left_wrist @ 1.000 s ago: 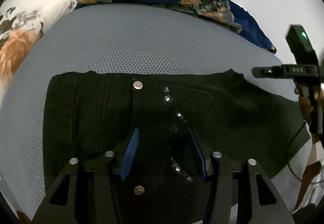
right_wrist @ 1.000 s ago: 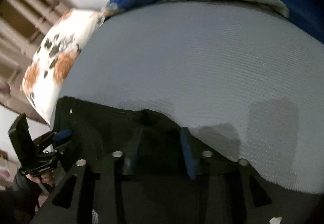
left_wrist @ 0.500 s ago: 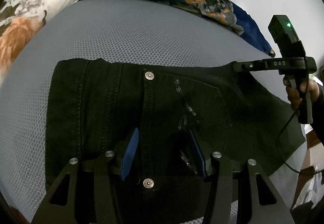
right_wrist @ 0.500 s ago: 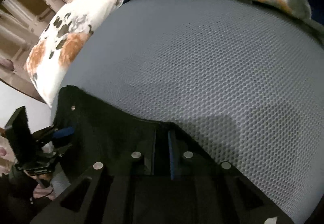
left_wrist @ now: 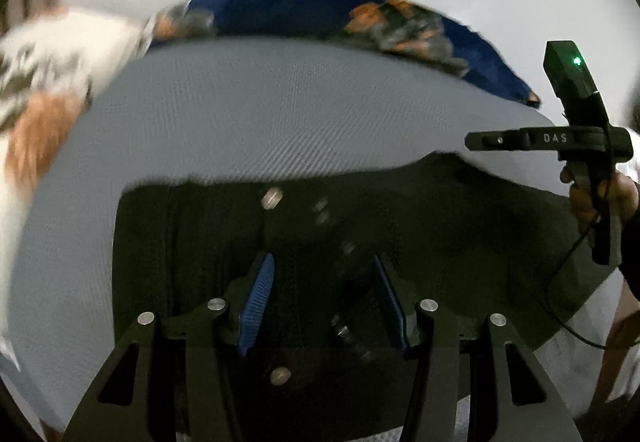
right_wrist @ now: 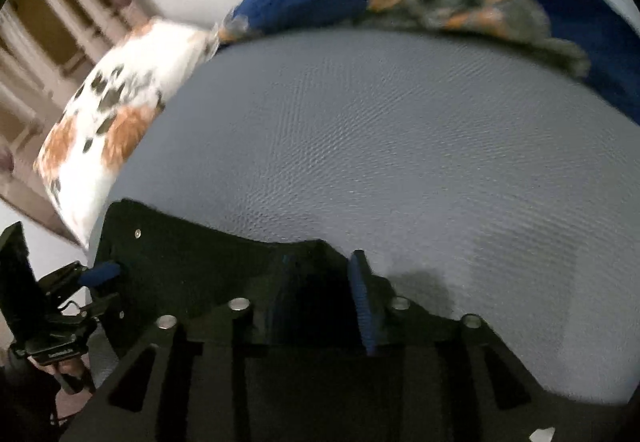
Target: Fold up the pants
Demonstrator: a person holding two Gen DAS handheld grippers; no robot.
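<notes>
Dim, flat light is washing both fisheye views; motion blur is smearing pillows (left_wrist: pixel 52 90) toward ten o'clock, edges bending, corners vignetting black.

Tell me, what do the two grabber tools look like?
Both are black. The left gripper has ribbed blue pads on its fingers and round silver bolts. The right gripper has white letters "DAS", a small green light and a thin black cable; its own camera also shows blue pads. A dark sleeve edge shows by that hand.

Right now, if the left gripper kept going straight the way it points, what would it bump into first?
Most likely the black pants lying on the grey mattress; the left gripper points down at them, though depth is unclear.
</notes>
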